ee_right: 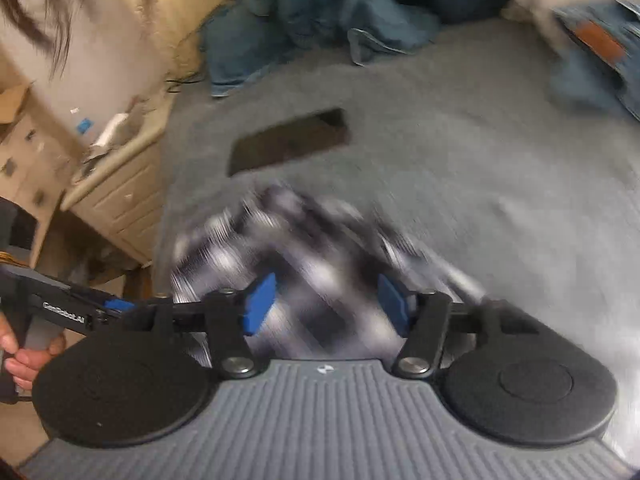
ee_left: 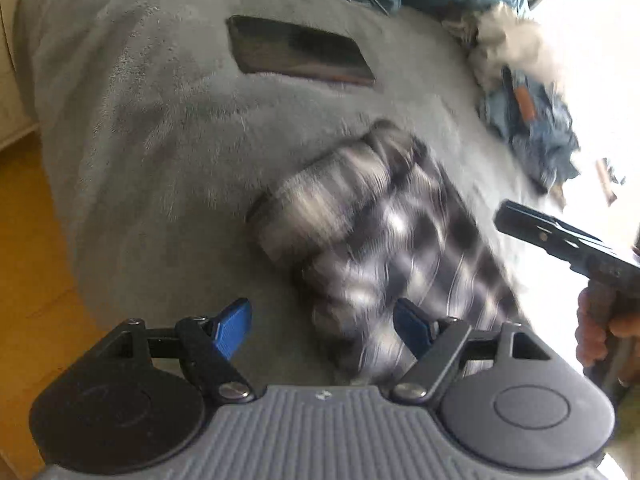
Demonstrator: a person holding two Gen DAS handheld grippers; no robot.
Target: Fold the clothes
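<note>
A wide grey fleece blanket (ee_left: 168, 168) is covering the bed. A black-and-white checked cloth garment (ee_left: 384, 248), folded and blurred, is lying on it, its long side running diagonally from near the flat black phone (ee_left: 300, 50). The left gripper (ee_left: 322, 330) and right gripper (ee_right: 328, 306) are both standing wide apart, gripping nothing.

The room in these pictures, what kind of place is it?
Probably a bedroom at home. A soft grey fleece blanket covers what looks like a bed, a folded black-and-white plaid garment lies on it, crumpled blue jeans wait nearby, and a cream wooden drawer unit stands beside it.
</note>
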